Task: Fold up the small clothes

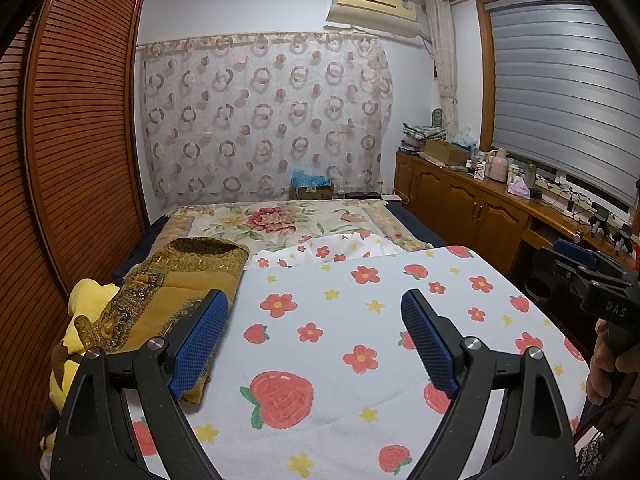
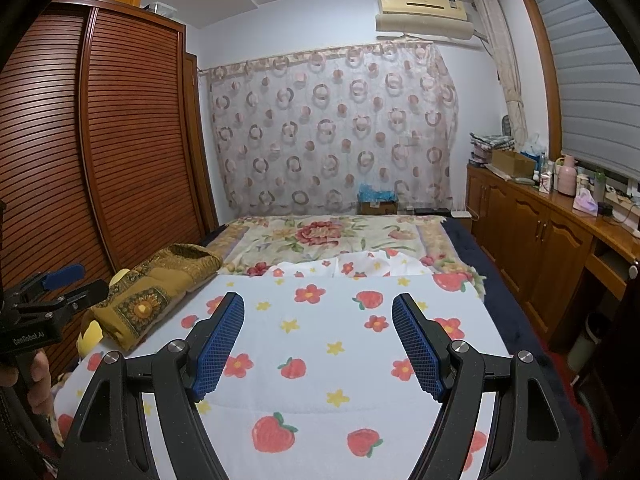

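We hold the left gripper [image 1: 316, 344] and right gripper [image 2: 318, 344] wide apart, gripping nothing, above the strawberry-print cloth [image 1: 360, 340]. Just left of that cloth lies the folded yellow-brown garment [image 1: 160, 292]; beyond it, an open cardboard box [image 2: 378, 205] holds blue plastic. We read "GenRobot.AI" and "DAS" on the handles.
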Demonstrator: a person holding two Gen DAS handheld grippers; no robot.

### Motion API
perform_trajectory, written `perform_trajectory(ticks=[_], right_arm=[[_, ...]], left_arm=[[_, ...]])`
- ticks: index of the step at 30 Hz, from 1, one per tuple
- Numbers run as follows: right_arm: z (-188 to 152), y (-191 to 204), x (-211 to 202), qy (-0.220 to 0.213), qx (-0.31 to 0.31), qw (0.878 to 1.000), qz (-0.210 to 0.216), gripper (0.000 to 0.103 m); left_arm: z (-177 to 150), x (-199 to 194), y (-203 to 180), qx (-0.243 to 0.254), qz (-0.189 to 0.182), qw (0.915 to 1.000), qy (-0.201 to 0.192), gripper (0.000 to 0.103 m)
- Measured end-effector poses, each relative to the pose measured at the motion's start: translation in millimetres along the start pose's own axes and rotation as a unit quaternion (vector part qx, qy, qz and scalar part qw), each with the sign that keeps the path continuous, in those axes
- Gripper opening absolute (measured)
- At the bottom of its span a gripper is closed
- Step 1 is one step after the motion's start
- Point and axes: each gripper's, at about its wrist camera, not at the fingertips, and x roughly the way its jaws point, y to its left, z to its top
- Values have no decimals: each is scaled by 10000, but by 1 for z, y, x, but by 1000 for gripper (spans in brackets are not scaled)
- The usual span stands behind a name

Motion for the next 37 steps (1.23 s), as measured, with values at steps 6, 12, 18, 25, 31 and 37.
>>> perform_trajectory(ticks=[6, 12, 18, 25, 31, 37], right_arm=[[1, -2, 0, -2, -4, 10000, 2, 78], [1, -2, 1, -3, -2, 10000, 10, 78], [0, -4, 0, -27, -7, 10000, 29, 78], [-1, -6, 0, -25, -2, 10000, 45, 78], [-2, -7, -2, -45, 1, 10000, 52, 78], [-1, -8, -1, -33, 4, 10000, 50, 78]], left_arm=[[-1, -2, 10, -17, 17, 10000, -17, 89], [-1, -2, 9, -4, 19, 10000, -19, 89], [0, -2, 11, 5, 13, 10000, -19, 89], [-1, -2, 11, 2, 16, 10000, -19, 89], [-1, -2, 10, 9, 19, 10000, -22, 89], [-1, -2, 9, 5, 21, 10000, -26, 89]])
